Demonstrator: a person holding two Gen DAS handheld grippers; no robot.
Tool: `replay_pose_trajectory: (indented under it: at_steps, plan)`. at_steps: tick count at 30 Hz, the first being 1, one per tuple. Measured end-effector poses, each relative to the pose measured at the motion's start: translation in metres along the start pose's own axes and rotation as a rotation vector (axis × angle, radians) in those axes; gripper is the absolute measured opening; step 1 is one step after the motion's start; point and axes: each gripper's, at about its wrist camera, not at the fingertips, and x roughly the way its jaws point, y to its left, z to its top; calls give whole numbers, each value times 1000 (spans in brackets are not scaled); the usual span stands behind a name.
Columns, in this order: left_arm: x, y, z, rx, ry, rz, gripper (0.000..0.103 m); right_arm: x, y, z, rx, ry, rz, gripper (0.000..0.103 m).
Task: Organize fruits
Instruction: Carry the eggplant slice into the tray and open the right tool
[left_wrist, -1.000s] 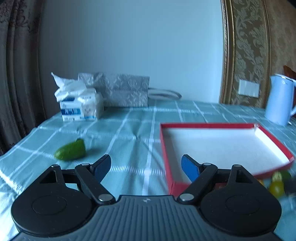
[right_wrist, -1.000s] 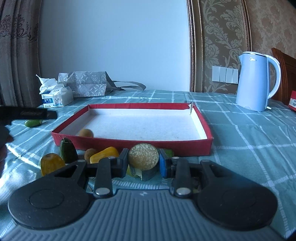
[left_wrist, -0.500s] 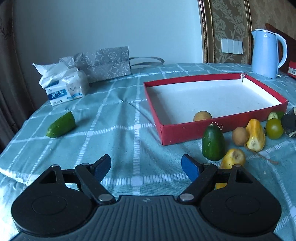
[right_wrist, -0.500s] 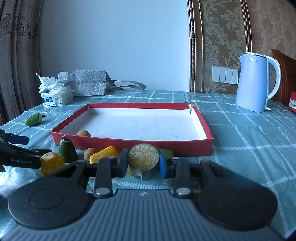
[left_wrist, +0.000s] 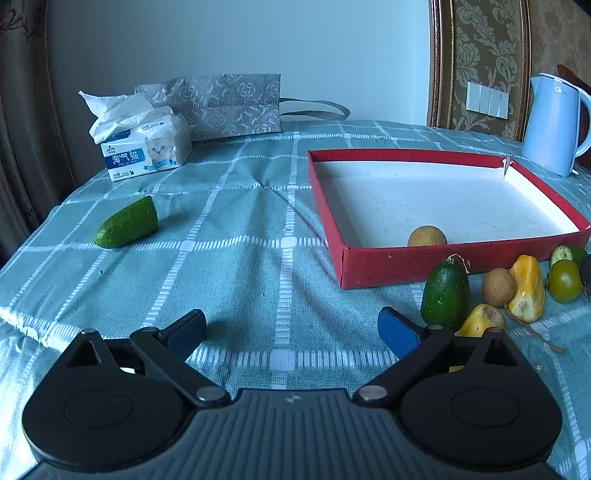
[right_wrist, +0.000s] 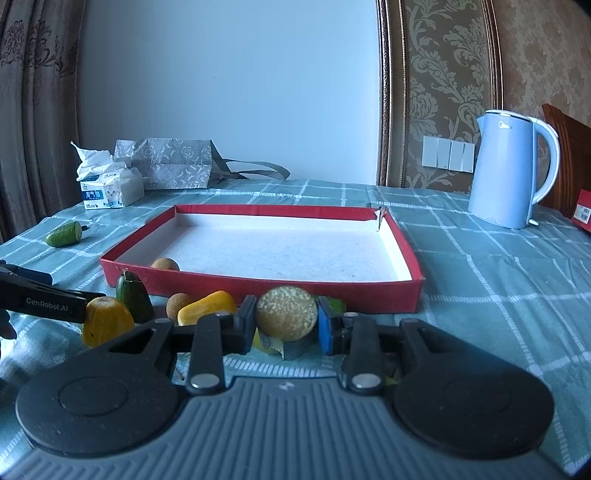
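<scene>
Near the fruit pile, I have lowered my left gripper (left_wrist: 291, 328), fingers wide; right gripper (right_wrist: 286, 321) still clamps the round fruit (right_wrist: 287, 313), not yet boxed.

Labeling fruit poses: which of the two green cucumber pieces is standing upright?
The dark green cucumber piece before the red tray's near wall; the other cucumber piece lies flat.

1. The white soft tissue pack with a blue label (left_wrist: 146, 149) carries Chinese characters reading 淘气猫 in white on the blue panel, beside a printed kitten face; the smaller print below is too small to read.
2. The black arm of the left gripper (right_wrist: 44, 301), seen in the right wrist view, bears "GenRobot.AI" in pale letters.
3. The light-blue electric kettle (right_wrist: 511, 166) has a small logo near its rim, not legible.
</scene>
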Motion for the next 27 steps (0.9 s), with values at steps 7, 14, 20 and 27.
replay_pose_trajectory:
  at_steps: [7,14,20,27]
  plan:
    - [0,1,0,-9,4,-7,100,-2,1,5,-25,-13,-23,31]
    - [1,2,0,-15,6,-11,101,6,-2,35,-45,-66,-39,31]
    - [1,2,0,-15,6,-11,101,66,-13,71,-38,39,-52,31]
    - [1,2,-1,-16,6,-11,101,134,-27,78,29,203,-68,31]
